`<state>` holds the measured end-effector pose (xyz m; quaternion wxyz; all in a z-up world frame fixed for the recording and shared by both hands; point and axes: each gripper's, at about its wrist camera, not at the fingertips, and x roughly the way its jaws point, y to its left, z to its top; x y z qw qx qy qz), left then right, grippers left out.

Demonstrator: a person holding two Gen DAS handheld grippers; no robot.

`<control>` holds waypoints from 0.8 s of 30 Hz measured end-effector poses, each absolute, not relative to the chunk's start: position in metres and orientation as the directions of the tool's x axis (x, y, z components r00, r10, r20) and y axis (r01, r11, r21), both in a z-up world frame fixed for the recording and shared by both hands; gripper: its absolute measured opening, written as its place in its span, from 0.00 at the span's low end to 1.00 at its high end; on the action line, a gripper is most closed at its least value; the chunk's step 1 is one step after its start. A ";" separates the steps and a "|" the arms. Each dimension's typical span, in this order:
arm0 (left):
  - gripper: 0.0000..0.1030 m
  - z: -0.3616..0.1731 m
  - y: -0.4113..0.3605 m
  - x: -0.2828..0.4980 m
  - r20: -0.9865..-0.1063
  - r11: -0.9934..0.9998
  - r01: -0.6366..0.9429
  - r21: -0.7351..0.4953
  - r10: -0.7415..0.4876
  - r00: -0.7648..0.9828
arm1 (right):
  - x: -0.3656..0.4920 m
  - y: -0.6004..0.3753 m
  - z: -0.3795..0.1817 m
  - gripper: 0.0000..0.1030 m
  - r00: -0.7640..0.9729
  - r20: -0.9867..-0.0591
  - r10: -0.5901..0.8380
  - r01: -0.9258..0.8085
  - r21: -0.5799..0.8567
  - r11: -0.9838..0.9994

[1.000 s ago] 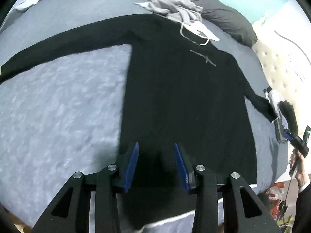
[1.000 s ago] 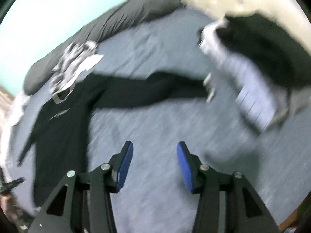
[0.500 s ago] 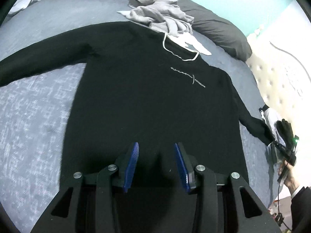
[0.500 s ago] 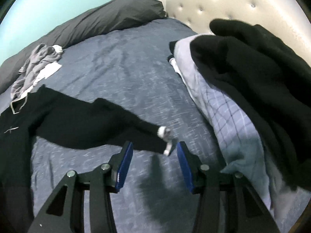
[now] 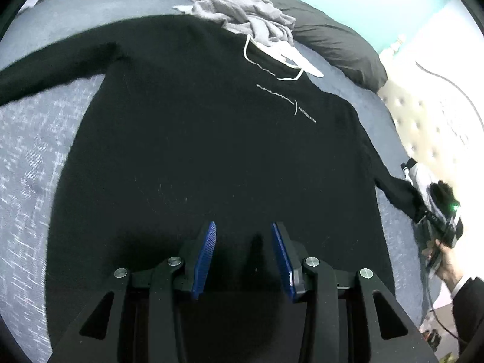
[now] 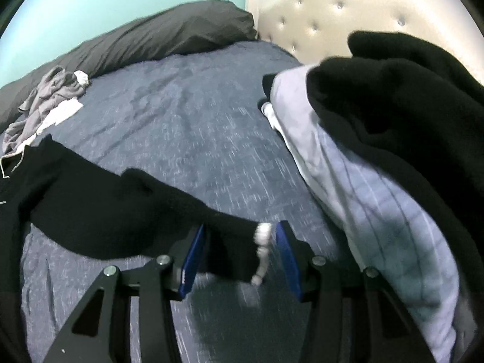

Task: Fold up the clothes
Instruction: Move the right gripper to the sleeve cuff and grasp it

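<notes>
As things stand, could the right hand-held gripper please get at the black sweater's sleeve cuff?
Probably yes: the right hand-held gripper is open with the sleeve cuff already between its jaws, nothing blocking.

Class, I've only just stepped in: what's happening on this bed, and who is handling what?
A person with a gripper in each hand is folding a black sweatshirt spread flat on the bed. The right gripper is open, its blue pads on either side of the sleeve cuff, not yet closed on it. The left gripper is open too, over the shirt's lower body. A crumpled grey hoodie lies by the collar.
</notes>
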<state>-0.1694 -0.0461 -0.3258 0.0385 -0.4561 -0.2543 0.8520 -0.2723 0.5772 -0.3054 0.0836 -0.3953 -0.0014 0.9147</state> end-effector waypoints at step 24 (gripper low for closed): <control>0.41 -0.316 -0.041 -0.167 -0.742 -0.875 0.137 -0.464 0.300 -0.599 | -0.327 0.607 -0.186 0.03 -0.576 -0.803 0.153 -0.181 -0.058 -0.982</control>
